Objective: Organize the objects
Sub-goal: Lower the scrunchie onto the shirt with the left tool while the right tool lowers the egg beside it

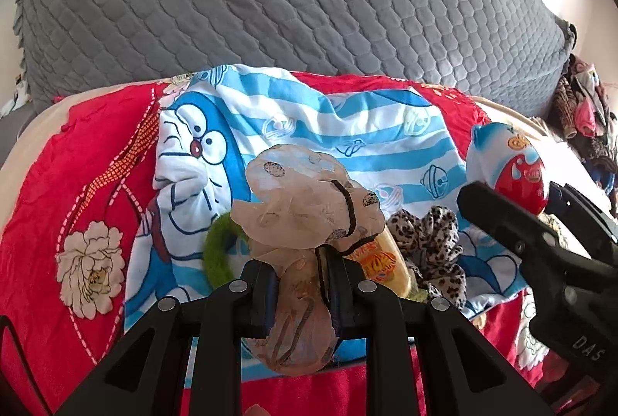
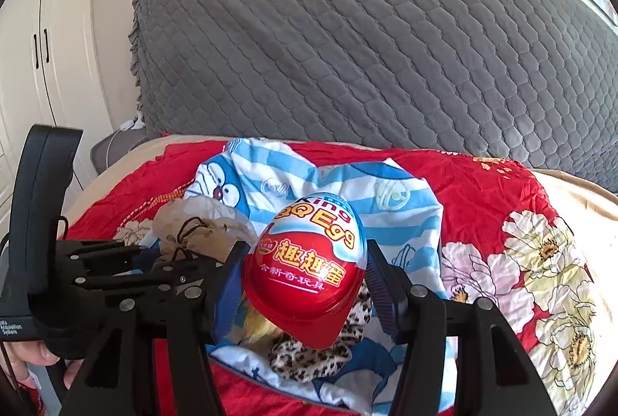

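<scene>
My left gripper (image 1: 301,284) is shut on a sheer beige scrunchie (image 1: 305,199) with a black elastic, held just above a blue-striped cartoon cloth (image 1: 309,118). Under it on the cloth lie a green scrunchie (image 1: 218,250), a yellow packet (image 1: 386,257) and a leopard-print scrunchie (image 1: 428,242). My right gripper (image 2: 307,277) is shut on a red and blue toy egg (image 2: 305,273), hanging over the leopard-print scrunchie (image 2: 309,358). The egg (image 1: 506,161) and right gripper (image 1: 529,199) also show at the right of the left wrist view. The left gripper (image 2: 181,257) with the beige scrunchie (image 2: 193,226) is close on the left.
The cloth lies on a red flowered bedspread (image 2: 483,199). A grey quilted headboard cover (image 2: 367,49) rises behind it. A white wardrobe (image 2: 42,60) stands far left, and a heap of clothes (image 1: 583,114) lies off the bed's right. A hand (image 2: 34,354) holds the left gripper.
</scene>
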`<state>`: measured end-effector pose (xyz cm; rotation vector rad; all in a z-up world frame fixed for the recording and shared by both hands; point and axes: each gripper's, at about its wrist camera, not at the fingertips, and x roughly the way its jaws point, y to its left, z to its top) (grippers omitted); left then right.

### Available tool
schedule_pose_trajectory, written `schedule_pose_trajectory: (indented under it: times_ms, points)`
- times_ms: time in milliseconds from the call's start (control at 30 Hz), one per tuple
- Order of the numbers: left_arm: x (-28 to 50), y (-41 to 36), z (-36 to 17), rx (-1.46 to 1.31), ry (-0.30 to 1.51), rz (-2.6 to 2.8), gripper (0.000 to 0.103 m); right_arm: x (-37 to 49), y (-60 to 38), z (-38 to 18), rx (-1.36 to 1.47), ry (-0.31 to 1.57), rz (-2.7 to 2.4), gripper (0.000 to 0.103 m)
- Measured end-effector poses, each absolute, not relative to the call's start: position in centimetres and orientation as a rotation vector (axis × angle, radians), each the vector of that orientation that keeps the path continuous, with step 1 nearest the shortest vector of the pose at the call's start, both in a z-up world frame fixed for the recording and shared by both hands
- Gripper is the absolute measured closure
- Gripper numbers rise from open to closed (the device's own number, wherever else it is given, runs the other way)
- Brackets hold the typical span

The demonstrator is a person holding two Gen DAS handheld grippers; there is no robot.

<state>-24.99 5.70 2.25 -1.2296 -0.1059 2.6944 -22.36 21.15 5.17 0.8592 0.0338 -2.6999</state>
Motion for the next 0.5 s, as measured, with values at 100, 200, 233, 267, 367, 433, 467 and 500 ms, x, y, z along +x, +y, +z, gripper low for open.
schedule_pose_trajectory:
  times_ms: [100,200,233,267,367,433,467,500]
  points:
    - [-25.4,5.5,2.2,-1.229,-0.109,2.702,0.082,-22.8,21.0,5.3,0.834,0.027,-2.705,0.045]
    - [-25.9,5.4,2.0,-1.232,-0.102,2.706,0.082,-23.3,20.9,5.4,0.829,0.012,-2.708,0.045]
    - [-26.0,5.4,1.9,-1.232,-0.101,2.704,0.082,-23.4,20.8,5.3,0.827,0.006,-2.702,0.045]
    - [-26.2,5.5,1.8,-1.232,-0.096,2.702,0.082,-23.6,20.8,5.2,0.831,0.006,-2.7,0.045]
    - [-26.8,5.6,1.3,-1.24,-0.098,2.7,0.082,-24.1,20.9,4.7,0.853,0.015,-2.716,0.045]
    - [-27.2,5.6,1.0,-1.238,-0.094,2.703,0.082,-24.6,21.1,4.3,0.869,0.011,-2.719,0.045]
    - [-27.4,5.6,0.9,-1.236,-0.101,2.698,0.082,-24.8,21.2,4.1,0.869,0.011,-2.722,0.045]
    - [-27.5,5.6,0.8,-1.24,-0.1,2.7,0.082,-25.0,21.3,4.0,0.869,0.013,-2.725,0.045]
